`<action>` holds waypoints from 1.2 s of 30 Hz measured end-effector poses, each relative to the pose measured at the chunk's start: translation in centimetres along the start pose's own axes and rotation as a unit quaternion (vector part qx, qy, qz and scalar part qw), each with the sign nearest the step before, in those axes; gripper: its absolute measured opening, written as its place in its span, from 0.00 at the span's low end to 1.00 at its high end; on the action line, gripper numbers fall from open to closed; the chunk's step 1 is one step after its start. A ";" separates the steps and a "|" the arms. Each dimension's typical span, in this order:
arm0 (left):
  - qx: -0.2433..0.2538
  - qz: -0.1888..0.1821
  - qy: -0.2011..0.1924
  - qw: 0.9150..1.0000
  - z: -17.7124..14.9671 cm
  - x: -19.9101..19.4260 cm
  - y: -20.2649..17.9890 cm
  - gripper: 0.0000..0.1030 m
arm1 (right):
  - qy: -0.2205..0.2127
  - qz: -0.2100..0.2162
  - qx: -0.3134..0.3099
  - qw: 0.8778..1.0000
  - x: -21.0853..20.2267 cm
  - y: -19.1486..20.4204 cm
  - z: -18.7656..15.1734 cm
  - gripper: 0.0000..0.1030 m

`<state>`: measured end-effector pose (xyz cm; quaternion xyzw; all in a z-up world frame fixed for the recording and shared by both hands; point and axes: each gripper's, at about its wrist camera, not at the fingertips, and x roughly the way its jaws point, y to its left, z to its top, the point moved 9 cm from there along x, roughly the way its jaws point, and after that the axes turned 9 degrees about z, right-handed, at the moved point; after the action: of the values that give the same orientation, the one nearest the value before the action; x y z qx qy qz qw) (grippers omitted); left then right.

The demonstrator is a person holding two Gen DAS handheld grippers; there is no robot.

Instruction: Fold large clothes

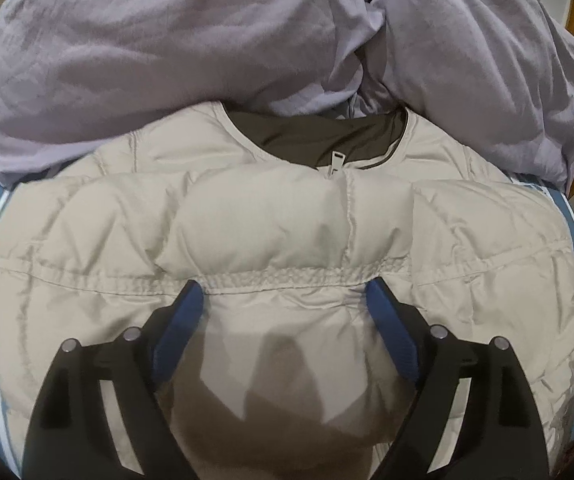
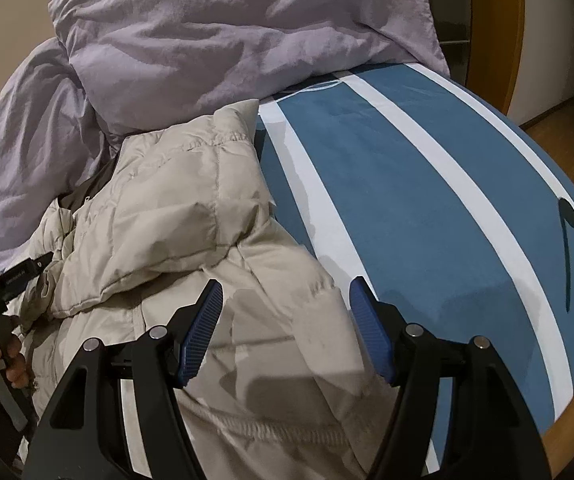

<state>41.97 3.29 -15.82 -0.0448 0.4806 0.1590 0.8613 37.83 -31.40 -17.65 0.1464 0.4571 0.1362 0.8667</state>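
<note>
A beige puffer jacket (image 1: 279,216) lies front up on the bed, zipped, its dark lining showing at the collar (image 1: 319,136). My left gripper (image 1: 287,292) is open just above its chest, jaws wide, holding nothing. In the right wrist view the jacket (image 2: 175,232) lies with a sleeve folded over its body. My right gripper (image 2: 285,292) is open over the jacket's right edge, empty. The left gripper (image 2: 11,280) and the hand holding it show at that view's left edge.
A crumpled lilac duvet (image 1: 167,60) is heaped behind the jacket's collar, also in the right wrist view (image 2: 207,40). The blue sheet with white stripes (image 2: 407,184) extends right of the jacket. A wooden door frame (image 2: 515,32) and floor lie beyond the bed.
</note>
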 end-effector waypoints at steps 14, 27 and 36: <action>-0.004 -0.010 -0.006 1.000 -0.9 -3.4 2.0 0.84 | 0.010 0.020 -0.032 0.999 0.3 3.0 1.2 0.67; -0.046 0.033 -0.005 0.998 -9.4 -10.0 14.1 0.86 | 0.021 0.009 -0.045 0.999 -4.1 2.3 -3.2 0.69; -0.114 0.039 0.033 0.992 -18.4 -12.2 23.4 0.86 | 0.059 0.004 -0.008 0.998 -7.6 -3.0 -7.8 0.69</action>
<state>13.63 18.39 -13.63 -0.1295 0.4888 0.2448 0.8273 27.50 -35.90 -17.30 0.1332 0.5060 0.1516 0.8386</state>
